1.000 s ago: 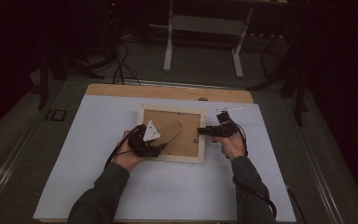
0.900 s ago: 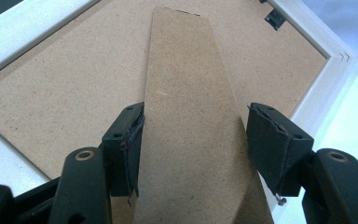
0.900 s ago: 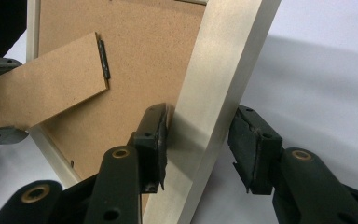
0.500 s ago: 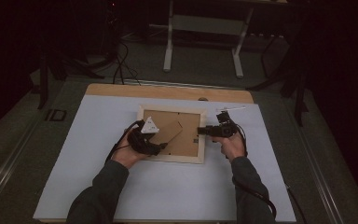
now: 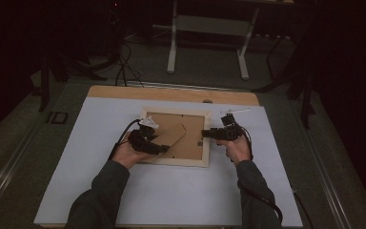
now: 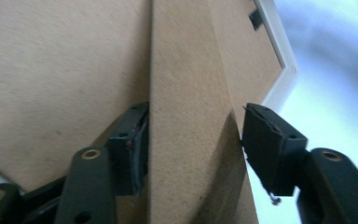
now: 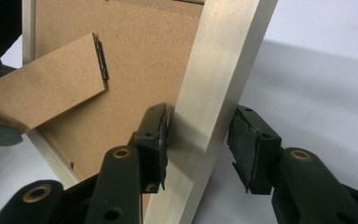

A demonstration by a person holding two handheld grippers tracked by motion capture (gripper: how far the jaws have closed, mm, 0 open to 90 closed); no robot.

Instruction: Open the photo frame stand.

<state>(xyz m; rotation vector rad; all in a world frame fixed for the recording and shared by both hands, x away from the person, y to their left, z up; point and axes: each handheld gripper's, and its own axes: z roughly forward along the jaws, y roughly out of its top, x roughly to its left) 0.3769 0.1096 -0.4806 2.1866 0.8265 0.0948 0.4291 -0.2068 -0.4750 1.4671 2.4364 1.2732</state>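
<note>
A pale wooden picture frame (image 5: 176, 161) lies face down on the white sheet, its brown backing board (image 5: 190, 145) up. A brown stand flap (image 5: 174, 136) hinged to the backing slants across it. My left gripper (image 5: 164, 149) comes in over the frame's left side. In the left gripper view the stand flap (image 6: 191, 116) sits between my jaws, which have just been closing, and my left gripper (image 6: 193, 135) has both pads against its edges. My right gripper (image 5: 205, 133) holds the frame's right side. The right gripper (image 7: 198, 140) straddles the pale rail (image 7: 223, 70), shut on it.
The white sheet (image 5: 171, 200) covers a wooden table whose bare far edge (image 5: 124, 91) shows beyond the frame. A metal stand (image 5: 205, 28) and cables (image 5: 119, 67) are on the dark floor behind. Both forearms rest over the sheet's near half.
My left gripper has shifted a little away from me along the frame's left side, over the stand flap. The right gripper and the frame have stayed put.
</note>
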